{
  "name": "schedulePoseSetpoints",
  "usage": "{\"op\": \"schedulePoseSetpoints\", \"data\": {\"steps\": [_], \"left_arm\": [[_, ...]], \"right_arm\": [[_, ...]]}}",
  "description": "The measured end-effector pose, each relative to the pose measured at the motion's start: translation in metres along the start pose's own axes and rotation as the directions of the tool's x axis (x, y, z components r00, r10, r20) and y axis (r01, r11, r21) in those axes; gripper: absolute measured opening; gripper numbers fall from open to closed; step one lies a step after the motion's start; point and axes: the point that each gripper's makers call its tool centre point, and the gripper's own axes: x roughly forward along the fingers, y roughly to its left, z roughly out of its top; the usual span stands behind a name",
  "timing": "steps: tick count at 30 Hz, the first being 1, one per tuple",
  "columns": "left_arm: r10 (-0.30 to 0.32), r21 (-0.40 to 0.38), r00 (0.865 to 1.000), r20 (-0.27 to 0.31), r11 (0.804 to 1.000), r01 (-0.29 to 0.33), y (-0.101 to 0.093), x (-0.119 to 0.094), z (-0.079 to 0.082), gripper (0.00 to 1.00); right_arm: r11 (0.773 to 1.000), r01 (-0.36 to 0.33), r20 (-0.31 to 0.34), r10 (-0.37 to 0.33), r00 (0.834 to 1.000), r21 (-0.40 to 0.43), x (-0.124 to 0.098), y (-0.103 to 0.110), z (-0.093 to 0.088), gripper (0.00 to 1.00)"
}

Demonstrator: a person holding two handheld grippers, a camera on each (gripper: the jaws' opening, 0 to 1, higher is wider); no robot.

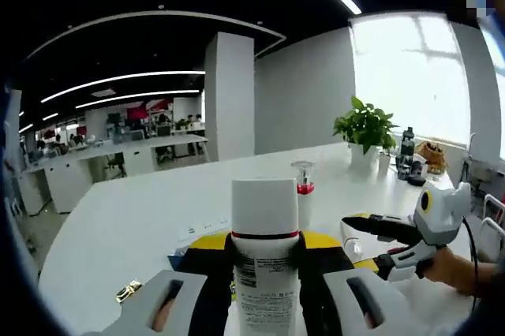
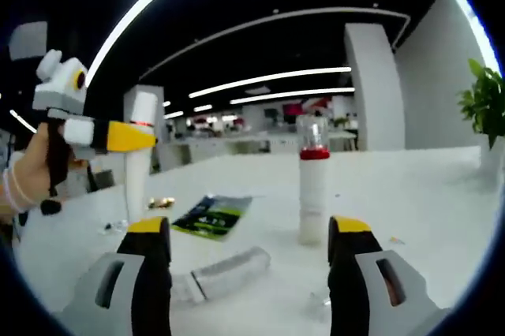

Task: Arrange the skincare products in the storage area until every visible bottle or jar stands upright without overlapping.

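My left gripper [image 1: 265, 248] is shut on a white bottle [image 1: 265, 218] with a white cap and a red ring, held upright between its yellow-tipped jaws. Behind it a slim pump bottle [image 1: 302, 188] with a red collar and clear cap stands on the white table [image 1: 134, 218]. In the right gripper view that pump bottle [image 2: 313, 190] stands upright just beyond my open right gripper [image 2: 248, 229]. A white tube [image 2: 225, 273] lies flat between the jaws. At the left, the left gripper [image 2: 140, 136] holds the white bottle [image 2: 136, 182] upright.
A green and black leaflet [image 2: 211, 214] and a small gold item [image 2: 162, 203] lie on the table. A potted plant [image 1: 364, 127] and a dark bottle [image 1: 406, 148] stand at the far edge by the window. The right gripper [image 1: 372, 241] and a hand enter from the right.
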Motion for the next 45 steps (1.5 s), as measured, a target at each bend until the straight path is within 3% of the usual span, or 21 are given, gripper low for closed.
{"op": "schedulePoseSetpoints", "data": {"steps": [3,9,17,19,22,24,32,36,45], "left_arm": [[-0.004,0.001,0.998,0.067,1.000,0.004,-0.011,-0.016,0.011,0.31],[-0.027,0.021,0.987,0.160,1.000,0.024,-0.036,-0.040,0.028,0.31],[-0.057,0.031,0.974,0.221,0.998,0.052,-0.061,-0.048,0.041,0.31],[-0.063,0.036,0.971,0.229,0.998,0.056,-0.067,-0.048,0.041,0.31],[-0.083,0.040,0.970,0.230,0.996,0.076,-0.076,-0.046,0.040,0.31],[-0.088,0.041,0.968,0.235,0.996,0.080,-0.082,-0.046,0.037,0.31],[-0.121,0.025,0.960,0.250,0.993,0.119,-0.095,-0.046,0.031,0.31],[-0.128,0.025,0.957,0.261,0.992,0.126,-0.097,-0.046,0.029,0.31],[-0.156,0.017,0.947,0.280,0.987,0.158,-0.092,-0.046,0.025,0.33]], "right_arm": [[0.998,-0.066,0.006,0.066,0.998,-0.018,0.003,0.022,-0.001,0.83],[0.989,-0.133,0.031,0.135,0.990,-0.065,0.004,0.053,0.001,0.81],[0.970,-0.200,0.050,0.209,0.977,-0.135,-0.001,0.086,0.005,0.78],[0.969,-0.201,0.067,0.212,0.975,-0.144,-0.002,0.088,0.008,0.73],[0.963,-0.188,0.130,0.215,0.968,-0.195,-0.006,0.089,0.020,0.55],[0.959,-0.198,0.129,0.226,0.965,-0.204,-0.010,0.093,0.021,0.45],[0.962,-0.190,0.164,0.223,0.961,-0.195,-0.007,0.093,0.025,0.37],[0.955,-0.188,0.131,0.222,0.966,-0.227,-0.009,0.095,0.022,0.12],[0.948,-0.129,0.087,0.161,0.983,-0.292,-0.005,0.086,0.017,0.10]]}}
